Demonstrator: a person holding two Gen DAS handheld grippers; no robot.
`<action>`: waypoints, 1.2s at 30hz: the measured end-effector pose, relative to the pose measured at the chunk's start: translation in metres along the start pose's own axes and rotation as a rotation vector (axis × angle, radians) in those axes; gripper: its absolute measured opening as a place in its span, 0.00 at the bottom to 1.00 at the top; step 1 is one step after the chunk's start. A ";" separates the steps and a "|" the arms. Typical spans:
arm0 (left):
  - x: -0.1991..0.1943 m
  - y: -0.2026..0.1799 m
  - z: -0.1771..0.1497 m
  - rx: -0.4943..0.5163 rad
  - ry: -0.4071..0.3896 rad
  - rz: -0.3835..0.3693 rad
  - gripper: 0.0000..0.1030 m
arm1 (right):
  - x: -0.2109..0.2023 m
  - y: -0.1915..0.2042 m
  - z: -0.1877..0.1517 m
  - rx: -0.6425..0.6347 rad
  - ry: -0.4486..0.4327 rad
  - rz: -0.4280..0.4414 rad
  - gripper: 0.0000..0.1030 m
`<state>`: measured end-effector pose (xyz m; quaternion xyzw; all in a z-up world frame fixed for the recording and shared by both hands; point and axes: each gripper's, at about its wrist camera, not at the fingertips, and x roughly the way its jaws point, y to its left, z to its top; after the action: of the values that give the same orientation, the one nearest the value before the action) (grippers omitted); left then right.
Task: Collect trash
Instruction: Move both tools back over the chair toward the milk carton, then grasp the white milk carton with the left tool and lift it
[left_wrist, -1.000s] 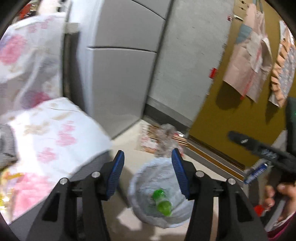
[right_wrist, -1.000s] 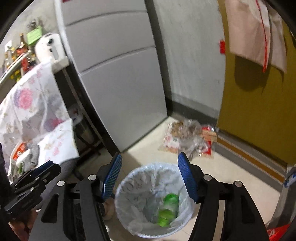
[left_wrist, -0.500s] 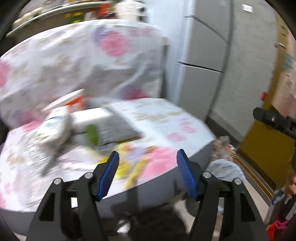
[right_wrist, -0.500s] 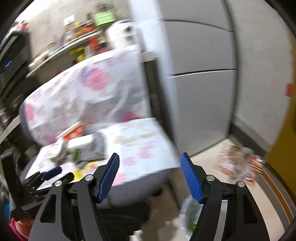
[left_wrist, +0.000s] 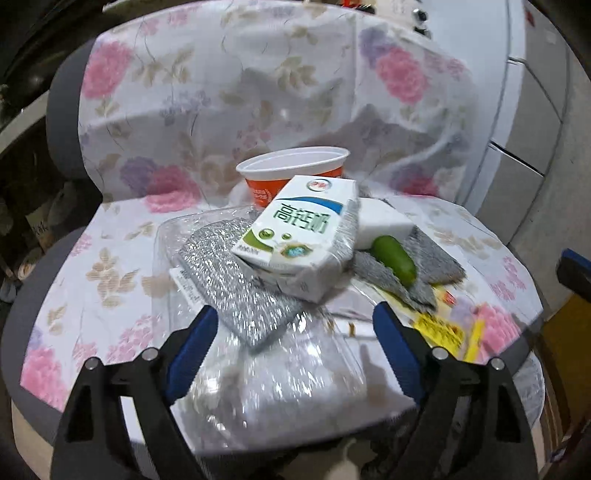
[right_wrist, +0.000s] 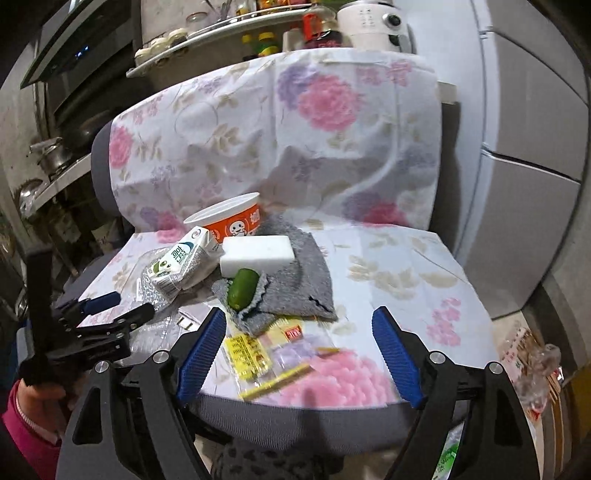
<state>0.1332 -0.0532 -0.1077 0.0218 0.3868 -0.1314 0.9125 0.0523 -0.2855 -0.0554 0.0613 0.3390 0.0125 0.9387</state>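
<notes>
Trash lies on a chair seat covered with a floral cloth (left_wrist: 110, 258). A white milk carton (left_wrist: 299, 232) rests on a silver scouring pad (left_wrist: 236, 288) and clear plastic packaging (left_wrist: 295, 369). Behind it stands an orange cup (left_wrist: 291, 173). A white block (right_wrist: 258, 254) and a green capsule-shaped thing (right_wrist: 242, 282) lie on a grey rag (right_wrist: 295, 280). Yellow wrappers (right_wrist: 251, 350) lie near the seat's front. My left gripper (left_wrist: 293, 343) is open and empty over the clear packaging. My right gripper (right_wrist: 299, 350) is open and empty above the wrappers.
A grey fridge (right_wrist: 535, 184) stands to the right of the chair. A kitchen shelf with bottles (right_wrist: 240, 22) is behind it. A plastic bag with packets (right_wrist: 532, 365) lies on the floor at right. The left gripper also shows in the right wrist view (right_wrist: 110, 314).
Both grippers have swung away from the bin on the floor to the chair seat and moved closer to the trash. Both stay open and empty.
</notes>
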 end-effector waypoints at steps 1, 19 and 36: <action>0.005 0.000 0.003 -0.002 0.006 0.002 0.81 | 0.003 0.000 0.002 0.002 0.001 0.006 0.79; 0.055 -0.004 0.039 0.052 0.035 0.090 0.59 | 0.023 -0.019 0.004 0.047 0.020 0.022 0.82; -0.002 0.025 0.020 -0.109 -0.008 -0.125 0.03 | 0.009 0.004 0.003 0.014 0.021 0.035 0.82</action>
<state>0.1517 -0.0317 -0.0938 -0.0525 0.3903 -0.1670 0.9039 0.0615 -0.2815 -0.0586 0.0736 0.3477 0.0272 0.9343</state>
